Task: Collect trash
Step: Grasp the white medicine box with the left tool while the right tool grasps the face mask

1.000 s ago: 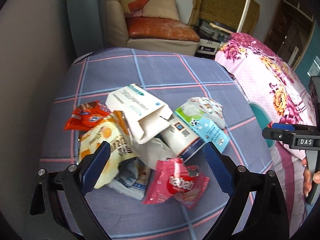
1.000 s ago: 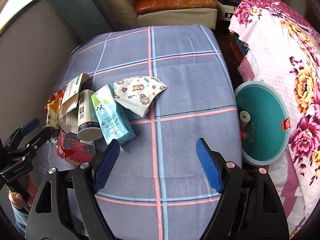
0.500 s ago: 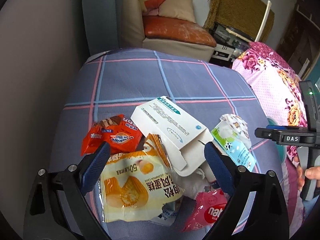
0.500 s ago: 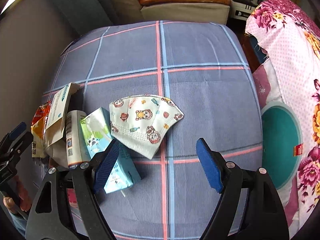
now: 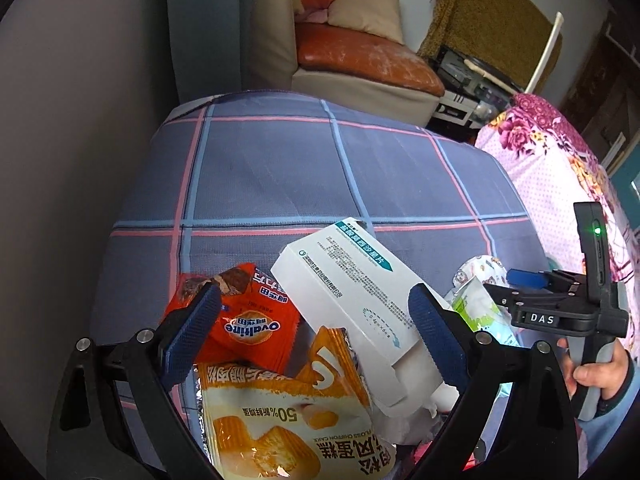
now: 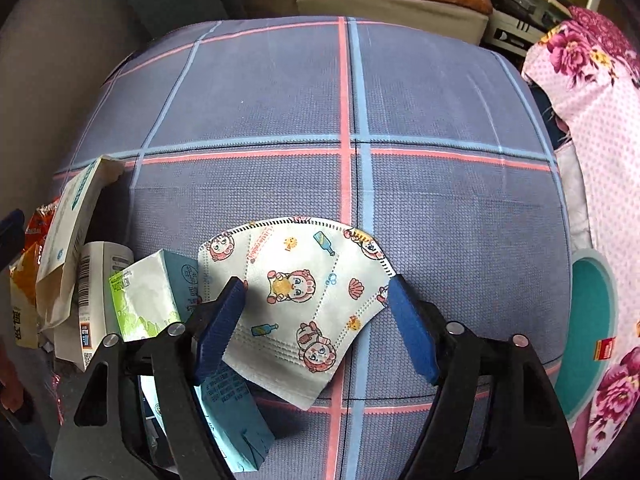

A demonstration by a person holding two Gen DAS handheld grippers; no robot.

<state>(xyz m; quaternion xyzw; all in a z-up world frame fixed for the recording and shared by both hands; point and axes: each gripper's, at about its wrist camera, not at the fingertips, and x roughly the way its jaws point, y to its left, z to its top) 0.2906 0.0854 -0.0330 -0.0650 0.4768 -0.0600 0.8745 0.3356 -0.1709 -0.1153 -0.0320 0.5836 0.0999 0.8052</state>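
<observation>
A pile of trash lies on the checked blue cloth (image 5: 280,176). My left gripper (image 5: 312,332) hangs open over an orange Ovaltine wrapper (image 5: 248,320), a white medicine box (image 5: 352,296) and a yellow cake bag (image 5: 288,428), touching none of them. In the right wrist view a cartoon-print face mask (image 6: 300,300) lies flat between the closing jaws of my right gripper (image 6: 314,312). The pads stand at its left and right edges and the mask is not crumpled. A green and teal milk carton (image 6: 148,300) lies just left of the mask.
A white bottle (image 6: 96,280) lies on its side left of the carton. A teal bin (image 6: 592,320) stands below the cloth's right edge, beside pink floral bedding (image 6: 592,100). An orange-cushioned sofa (image 5: 360,56) is behind. A hand holds the right gripper's handle (image 5: 592,308).
My left gripper shifted toward the pile's left side, so the orange wrapper and cake bag now sit between its jaws. My right gripper came down over the mask and its jaws narrowed.
</observation>
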